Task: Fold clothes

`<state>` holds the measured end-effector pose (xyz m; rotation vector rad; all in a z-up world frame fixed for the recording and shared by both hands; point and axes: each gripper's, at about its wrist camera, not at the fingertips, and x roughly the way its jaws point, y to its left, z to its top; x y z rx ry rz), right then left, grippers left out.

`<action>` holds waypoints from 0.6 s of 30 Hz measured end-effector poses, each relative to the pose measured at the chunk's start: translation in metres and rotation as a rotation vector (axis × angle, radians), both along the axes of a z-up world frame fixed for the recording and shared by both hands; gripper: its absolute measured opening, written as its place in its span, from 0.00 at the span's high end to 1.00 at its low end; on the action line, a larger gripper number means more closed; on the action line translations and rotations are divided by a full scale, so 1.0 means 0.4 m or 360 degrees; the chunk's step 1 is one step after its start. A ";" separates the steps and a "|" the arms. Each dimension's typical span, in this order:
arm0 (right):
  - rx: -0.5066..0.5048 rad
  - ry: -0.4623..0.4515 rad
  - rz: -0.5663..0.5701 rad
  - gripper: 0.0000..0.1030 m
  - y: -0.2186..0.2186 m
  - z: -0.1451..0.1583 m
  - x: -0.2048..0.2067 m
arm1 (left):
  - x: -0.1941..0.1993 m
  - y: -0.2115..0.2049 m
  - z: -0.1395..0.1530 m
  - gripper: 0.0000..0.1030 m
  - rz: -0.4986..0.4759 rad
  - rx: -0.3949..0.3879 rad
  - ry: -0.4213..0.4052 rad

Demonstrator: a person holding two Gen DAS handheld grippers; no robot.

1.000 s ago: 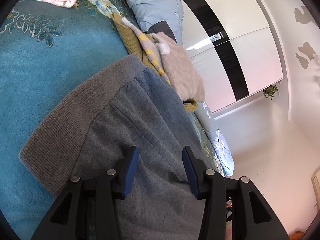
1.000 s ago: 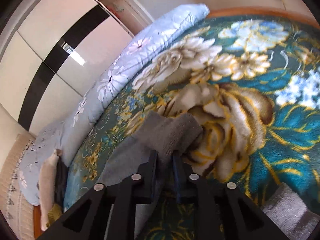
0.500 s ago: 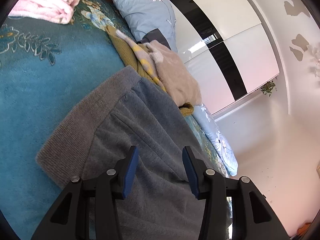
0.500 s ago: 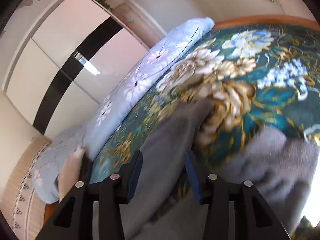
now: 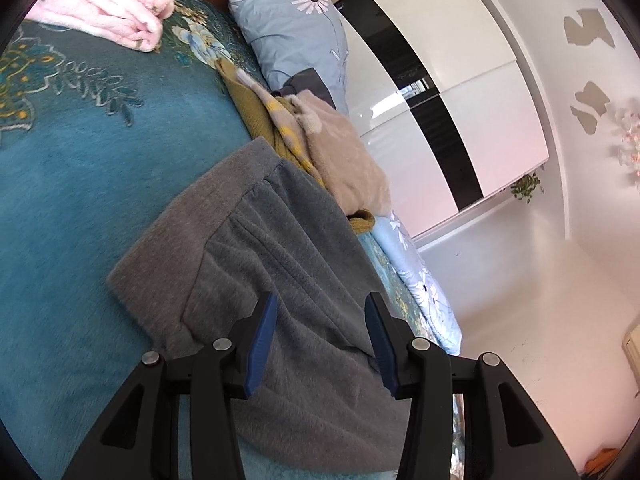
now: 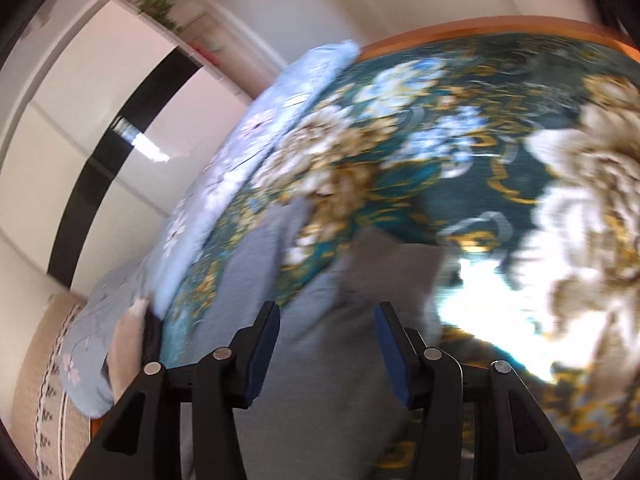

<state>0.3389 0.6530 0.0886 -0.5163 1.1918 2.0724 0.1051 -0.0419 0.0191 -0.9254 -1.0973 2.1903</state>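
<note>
Grey sweatpants (image 5: 260, 264) lie on the teal floral blanket (image 5: 80, 184), ribbed waistband toward the left. My left gripper (image 5: 320, 340) is open just above the upper part of the pants, holding nothing. In the blurred right wrist view the pants (image 6: 320, 344) lie under my right gripper (image 6: 326, 344), which is open and empty. A ribbed grey cuff (image 6: 396, 256) lies ahead of it on the blanket (image 6: 460, 184).
A pile of clothes, mustard, beige and yellow-striped (image 5: 316, 144), lies beyond the pants. A folded pink garment (image 5: 108, 4) sits at the far left. Light blue floral pillows (image 5: 292, 28) line the bed edge by a wardrobe (image 5: 440, 100). The wooden bed frame (image 6: 480, 28) edges the far side.
My right gripper opened and let go of the grey pant leg, then swung sideways over the pants. My left gripper stayed open and drew back a little along the pants.
</note>
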 end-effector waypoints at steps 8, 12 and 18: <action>-0.0110 -0.0023 -0.0120 0.49 0.057 -0.052 0.129 | 0.033 -0.010 0.012 0.54 0.0075 -0.0056 0.0034; -0.0263 0.0084 -0.0084 0.47 0.075 -0.094 0.139 | 0.047 -0.018 0.013 0.54 0.0107 -0.0075 0.0039; -0.0424 0.0055 0.0149 0.48 0.092 -0.130 0.086 | 0.069 -0.036 0.016 0.54 0.0162 -0.0063 0.0054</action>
